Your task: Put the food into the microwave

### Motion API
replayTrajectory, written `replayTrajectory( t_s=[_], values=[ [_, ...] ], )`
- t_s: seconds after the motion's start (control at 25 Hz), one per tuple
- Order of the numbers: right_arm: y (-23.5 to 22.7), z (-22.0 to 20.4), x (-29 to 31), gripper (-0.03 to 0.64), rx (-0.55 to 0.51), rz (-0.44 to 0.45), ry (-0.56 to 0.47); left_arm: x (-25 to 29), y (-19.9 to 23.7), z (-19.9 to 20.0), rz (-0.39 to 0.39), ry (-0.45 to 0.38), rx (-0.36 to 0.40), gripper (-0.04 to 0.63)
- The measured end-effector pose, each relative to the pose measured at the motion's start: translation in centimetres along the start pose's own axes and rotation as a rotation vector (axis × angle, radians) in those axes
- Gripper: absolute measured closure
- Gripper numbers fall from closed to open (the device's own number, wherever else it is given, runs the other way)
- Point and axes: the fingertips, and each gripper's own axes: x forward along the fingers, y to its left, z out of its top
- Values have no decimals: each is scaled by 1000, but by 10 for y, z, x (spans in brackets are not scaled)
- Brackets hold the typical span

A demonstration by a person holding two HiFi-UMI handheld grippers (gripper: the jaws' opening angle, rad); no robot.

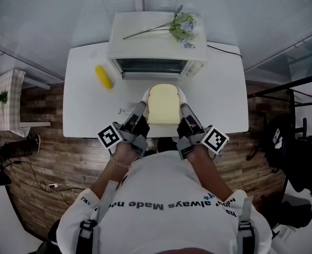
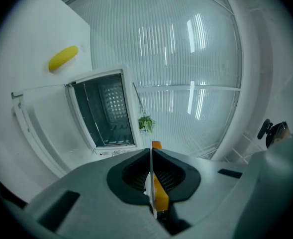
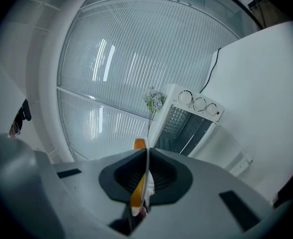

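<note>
A slice of bread (image 1: 163,103) lies on a white plate (image 1: 183,94), held above the near edge of the white table (image 1: 224,94). My left gripper (image 1: 139,111) is shut on the plate's left rim and my right gripper (image 1: 186,114) on its right rim. In the left gripper view the left gripper (image 2: 151,156) pinches the thin white rim (image 2: 150,173), with an orange edge beside it. The right gripper (image 3: 146,156) clamps the rim (image 3: 146,169) the same way. The white microwave (image 1: 158,45) stands just beyond, its door (image 1: 151,75) folded down and its cavity (image 2: 106,111) dark and open.
A yellow corn-like piece (image 1: 104,76) lies on the table left of the microwave. A flower sprig (image 1: 181,25) rests on top of the microwave, and a cable (image 1: 224,49) runs off to the right. Control knobs (image 3: 200,104) sit on the microwave's right side. Wooden floor surrounds the table.
</note>
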Motion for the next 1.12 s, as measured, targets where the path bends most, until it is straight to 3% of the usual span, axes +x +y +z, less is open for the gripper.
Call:
replayTrajectory(
  t_s=[0.52, 1.12],
  values=[
    [-21, 86, 25, 594, 2, 24, 2, 92, 3, -6, 4, -2, 10, 575],
    [-23, 97, 40, 594, 8, 18, 13, 103, 4, 3, 24, -7, 13, 575]
  ],
)
